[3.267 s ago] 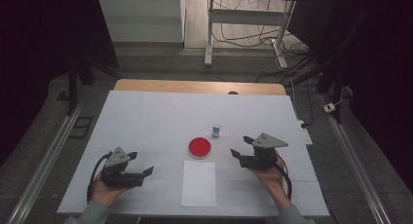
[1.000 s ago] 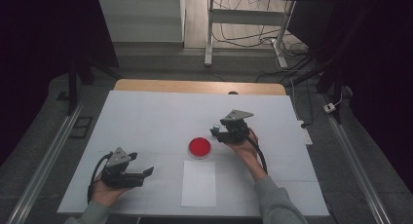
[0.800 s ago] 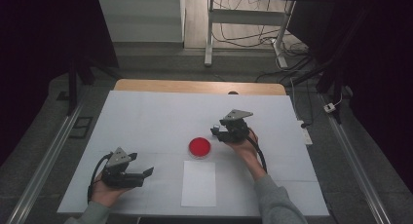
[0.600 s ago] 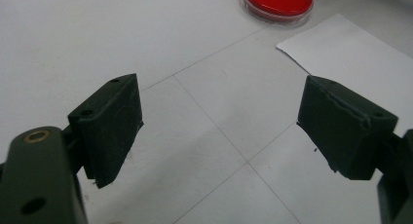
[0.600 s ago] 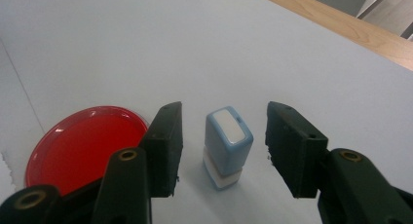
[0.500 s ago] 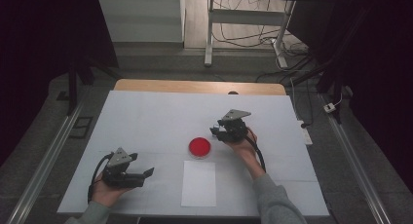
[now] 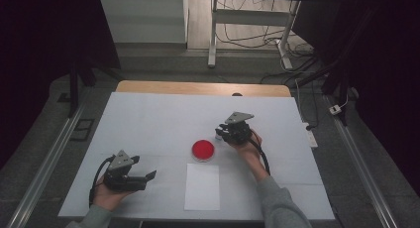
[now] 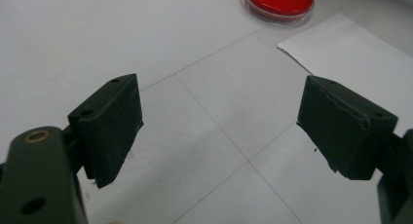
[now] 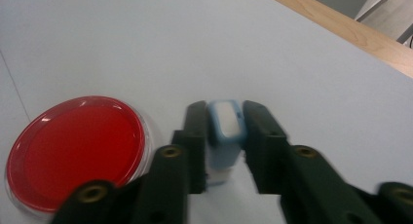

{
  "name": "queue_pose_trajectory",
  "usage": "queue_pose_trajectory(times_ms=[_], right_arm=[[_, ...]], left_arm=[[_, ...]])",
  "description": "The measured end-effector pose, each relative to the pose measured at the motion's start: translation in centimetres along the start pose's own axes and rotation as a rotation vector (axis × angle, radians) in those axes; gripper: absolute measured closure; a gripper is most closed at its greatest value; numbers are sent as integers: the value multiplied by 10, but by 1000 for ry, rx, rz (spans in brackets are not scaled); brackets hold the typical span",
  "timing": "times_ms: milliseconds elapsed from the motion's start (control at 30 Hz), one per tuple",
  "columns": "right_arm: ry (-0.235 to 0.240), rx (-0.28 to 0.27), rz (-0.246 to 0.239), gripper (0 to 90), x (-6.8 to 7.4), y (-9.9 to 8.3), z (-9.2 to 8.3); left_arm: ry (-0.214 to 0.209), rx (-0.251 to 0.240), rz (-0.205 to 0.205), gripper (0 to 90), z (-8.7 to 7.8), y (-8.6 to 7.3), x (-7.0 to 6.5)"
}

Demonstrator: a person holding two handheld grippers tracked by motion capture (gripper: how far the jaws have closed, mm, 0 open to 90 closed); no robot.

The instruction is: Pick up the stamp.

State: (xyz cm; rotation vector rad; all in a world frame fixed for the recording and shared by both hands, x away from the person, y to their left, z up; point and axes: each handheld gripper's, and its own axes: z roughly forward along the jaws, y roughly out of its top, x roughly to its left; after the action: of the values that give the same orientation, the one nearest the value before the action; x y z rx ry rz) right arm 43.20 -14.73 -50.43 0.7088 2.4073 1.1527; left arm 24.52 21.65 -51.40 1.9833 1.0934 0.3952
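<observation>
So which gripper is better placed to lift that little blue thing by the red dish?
The right gripper: its jaws have just closed on the small blue object. The left gripper sits open, far off.

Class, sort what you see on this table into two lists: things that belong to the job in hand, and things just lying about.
In the job:
- small blue-and-white container, clamped between the right gripper fingers, which have just been closing
- red petri dish, close beside it

Lying about:
- white paper sheet
- left gripper, fingers open, holding nothing
</observation>
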Motion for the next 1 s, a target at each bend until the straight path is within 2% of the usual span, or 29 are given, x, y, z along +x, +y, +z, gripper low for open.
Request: queue_pose_trajectory(times_ms=[133,267,367,1000], right_arm=[[12,-2,-17,748,1,0,0],[4,-5,-26,751,2,1,-1],[4,-25,-6,752,1,0,-3],[-22,-94,31,753,-1,5,-21]], left_arm=[[2,-1,1,165,-1,0,0],[3,-3,-1,165,-1,0,0],[3,-5,-2,166,-1,-1,1],[2,-2,-2,166,0,-1,1]])
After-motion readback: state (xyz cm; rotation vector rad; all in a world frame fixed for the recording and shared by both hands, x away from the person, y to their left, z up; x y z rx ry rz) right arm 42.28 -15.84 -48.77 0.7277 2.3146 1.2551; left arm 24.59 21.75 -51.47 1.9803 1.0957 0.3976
